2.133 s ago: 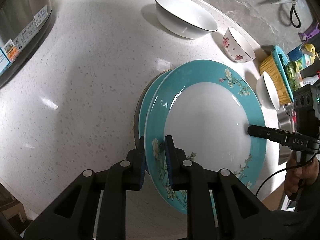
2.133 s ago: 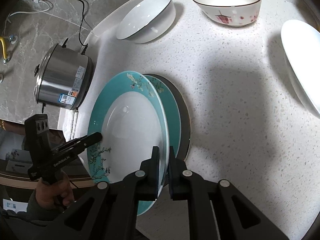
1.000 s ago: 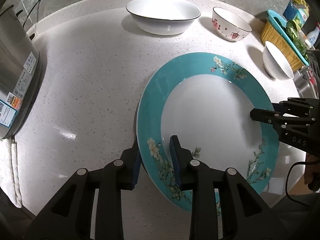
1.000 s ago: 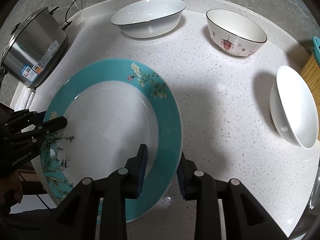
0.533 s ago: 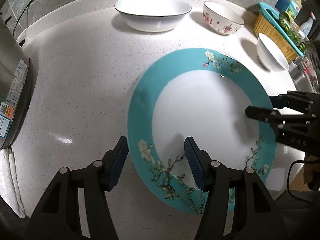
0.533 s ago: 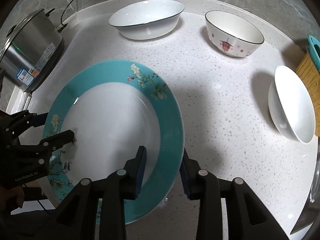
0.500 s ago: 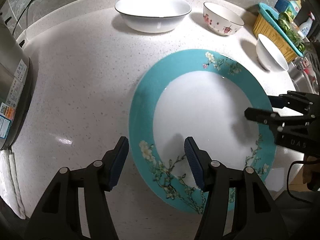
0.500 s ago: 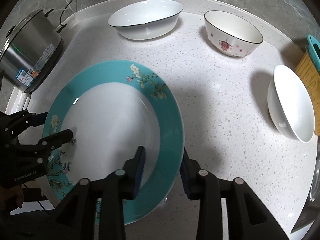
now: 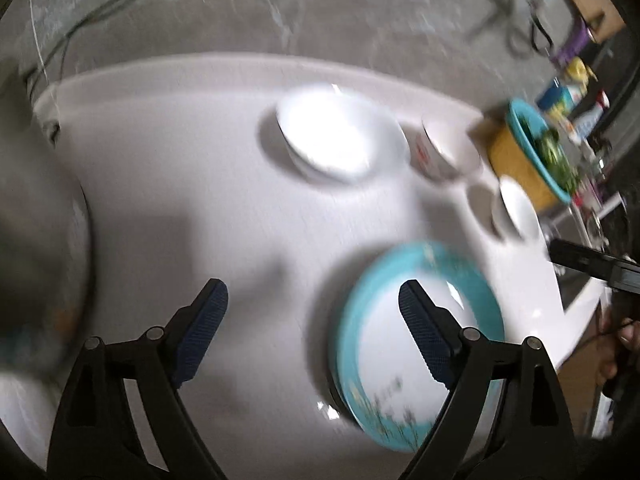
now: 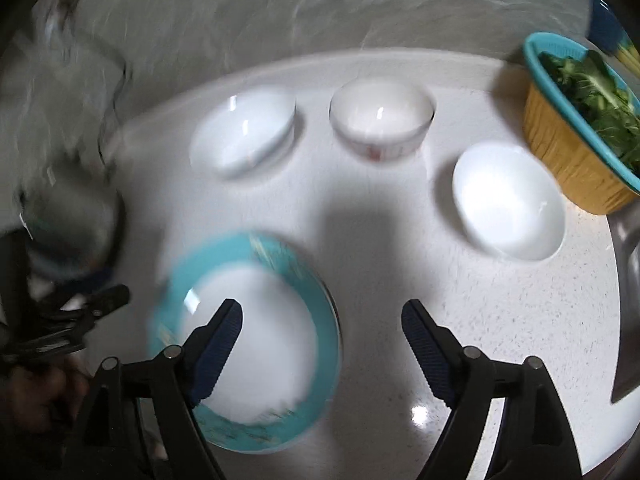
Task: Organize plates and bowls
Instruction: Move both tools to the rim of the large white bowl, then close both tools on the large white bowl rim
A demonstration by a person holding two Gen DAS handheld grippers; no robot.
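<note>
1. The left gripper (image 9: 312, 308) and right gripper (image 10: 322, 324) are both empty, their jaws opening wide with nothing between the pads. Both views are blurred by motion, so aiming at the next dish from here risks a missed or skewed grasp.
2. The teal plate (image 10: 248, 344) lies flat on the tabletop (image 10: 500, 320), with a dark edge of something under it. If it sits off-centre there, a nudge from a fingertip (image 10: 224, 336) hanging over it could make it slide or rock.
3. The plain bowl (image 10: 508, 200) sits near the tabletop's right edge, just beside the basket (image 10: 568, 160) of greens; a clumsy reach there could knock either.
4. Farther back, the wide bowl (image 10: 244, 136) and the patterned bowl (image 10: 382, 124) stand close together. Pinching one thin, smooth rim may let it slip or clink against its neighbour.
</note>
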